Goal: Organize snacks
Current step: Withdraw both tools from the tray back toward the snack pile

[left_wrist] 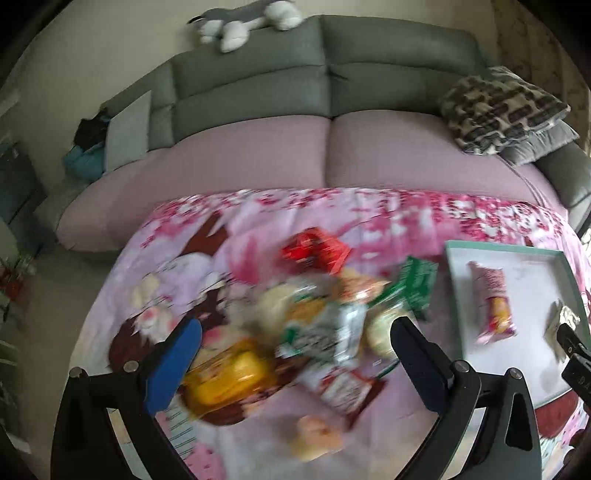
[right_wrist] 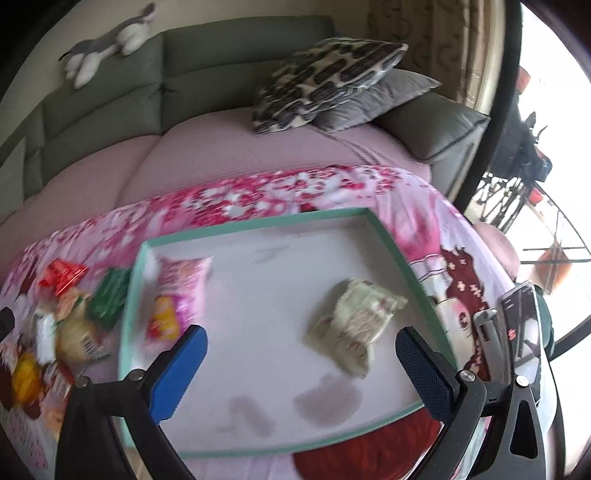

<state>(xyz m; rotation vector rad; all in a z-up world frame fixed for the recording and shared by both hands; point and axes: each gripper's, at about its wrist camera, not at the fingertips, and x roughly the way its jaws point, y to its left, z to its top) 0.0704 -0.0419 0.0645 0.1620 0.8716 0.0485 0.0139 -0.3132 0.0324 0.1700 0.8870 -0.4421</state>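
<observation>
Blurred snack pile (left_wrist: 314,317), wrappers unreadable, both jaws apart, pale packet (right_wrist: 354,325) in tray (right_wrist: 258,225)

a grey sofa (left_wrist: 325,74) with a pink seat cover (left_wrist: 325,147) lies straight ahead of both claws, beyond the flowered pink cloth (left_wrist: 369,206) that spreads under them. on the sofa's backrest, far ahead and up to the left, a grey and white plush animal (left_wrist: 247,18) lies stretched out. ahead and to the right of the left claw, a spotted cushion (left_wrist: 502,107) rests on top of a plain grey cushion (right_wrist: 373,99). far right of the right claw is a bright window (right_wrist: 546,184).
</observation>
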